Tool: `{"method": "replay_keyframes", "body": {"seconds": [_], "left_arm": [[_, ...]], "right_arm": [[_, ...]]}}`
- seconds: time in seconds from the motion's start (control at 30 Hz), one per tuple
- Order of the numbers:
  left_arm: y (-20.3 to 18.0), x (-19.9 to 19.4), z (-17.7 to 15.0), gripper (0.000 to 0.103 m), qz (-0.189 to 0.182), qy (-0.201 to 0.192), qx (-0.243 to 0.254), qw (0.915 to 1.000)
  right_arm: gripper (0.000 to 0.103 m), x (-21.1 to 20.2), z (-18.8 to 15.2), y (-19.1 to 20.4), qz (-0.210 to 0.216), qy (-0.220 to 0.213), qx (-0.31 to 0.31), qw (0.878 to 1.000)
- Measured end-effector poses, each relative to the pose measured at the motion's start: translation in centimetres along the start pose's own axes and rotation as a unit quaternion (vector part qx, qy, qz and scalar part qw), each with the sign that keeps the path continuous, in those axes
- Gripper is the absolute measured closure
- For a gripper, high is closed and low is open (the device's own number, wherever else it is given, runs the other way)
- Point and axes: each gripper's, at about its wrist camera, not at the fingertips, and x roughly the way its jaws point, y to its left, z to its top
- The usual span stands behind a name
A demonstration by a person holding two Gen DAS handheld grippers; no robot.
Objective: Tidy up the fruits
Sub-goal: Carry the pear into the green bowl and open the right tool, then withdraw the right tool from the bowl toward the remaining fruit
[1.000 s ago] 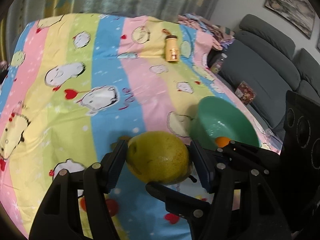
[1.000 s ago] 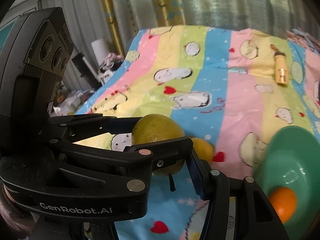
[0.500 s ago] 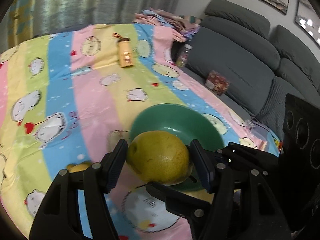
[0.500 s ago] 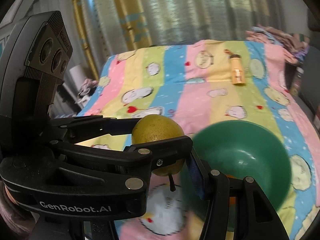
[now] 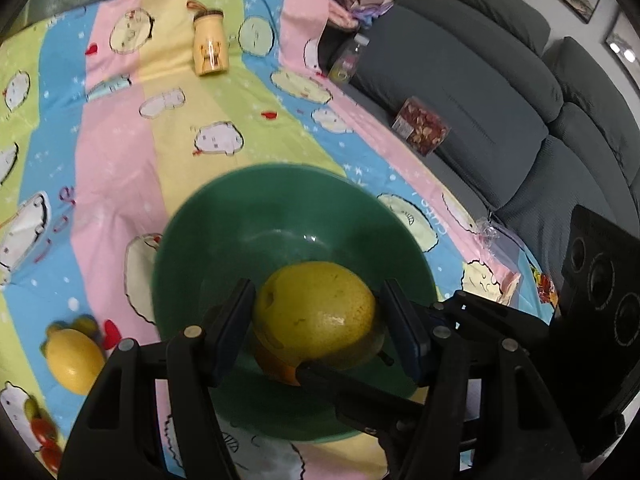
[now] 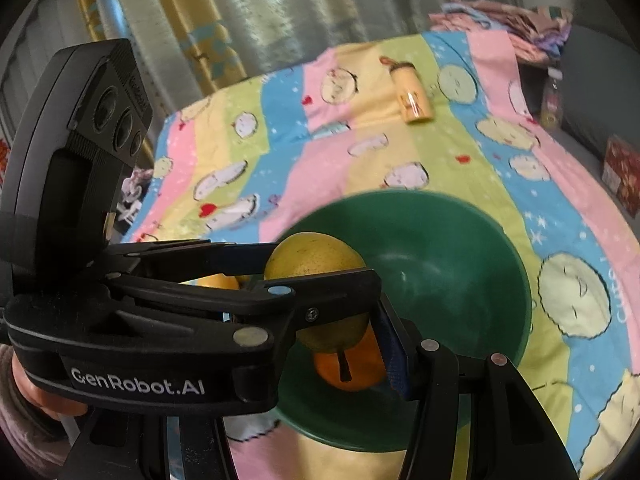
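Now that the pear hangs over the bowl: a second ago the pear (image 5: 316, 312) was above open cloth, with the green bowl (image 5: 280, 172) off to one side. It now sits over the bowl's hollow, and the carry looks all but finished.
Left gripper: the left gripper (image 5: 318, 304) is clamped across the pear's width, one blue pad on each flank. The grip looks the same as it did a second ago.
Right gripper: the right gripper (image 6: 320, 352) has its jaws apart and holds nothing. It sits low, just behind and under the left one.
Bowl contents: an orange (image 6: 352, 368) already lies at the bottom, directly beneath the pear's stem.
Meaning for the task: one fruit is in and a second is ready to drop, so letting go is probably the next step.
In the way: the orange is right under the pear, which may land on it and roll. One finger of the right gripper also crosses close under the pear.
Still out: a lemon (image 5: 74, 360) rests on the striped cloth (image 5: 120, 160), left of the bowl. Something red lies at the lower-left edge, too blurred to name.
Around: a yellow bottle (image 5: 209, 46) lies far up the cloth. A grey sofa (image 5: 480, 80) carries a snack box (image 5: 420, 132), well apart from the work.
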Motion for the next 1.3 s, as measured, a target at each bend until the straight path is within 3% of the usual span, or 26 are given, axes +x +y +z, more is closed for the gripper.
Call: {"method": "replay_keyframes", "body": {"seconds": [0.4,0.5,0.63,0.97,1.3], "left_arm": [[0.0,1.9,0.2,0.038,0.016,0.015,-0.006,0.9997],[0.4,1.6,0.3,0.037,0.013,0.011,-0.012,0.9998],[1.3,-0.1,0.4,0.024,0.018,-0.015,-0.022,0.9995],[6.0,-6.1,-0.6,0.023,0.066,-0.074,-0.067,0.9928],[11.0,-10.8,-3.9,0.023,0.121,-0.098,-0.119,0.9806]], "right_arm": [[0.047,1.1,-0.6,-1.3,-0.008,0.015,0.013,1.0],[0.042,1.0,-0.4,-1.2,-0.016,0.017,0.011,1.0],[0.037,0.8,-0.5,-1.0,-0.03,0.016,0.008,0.999],[0.035,-1.4,-0.5,-1.6,-0.044,-0.007,0.025,0.999],[0.035,-2.3,-0.5,2.0,-0.009,-0.022,-0.018,1.0]]}}
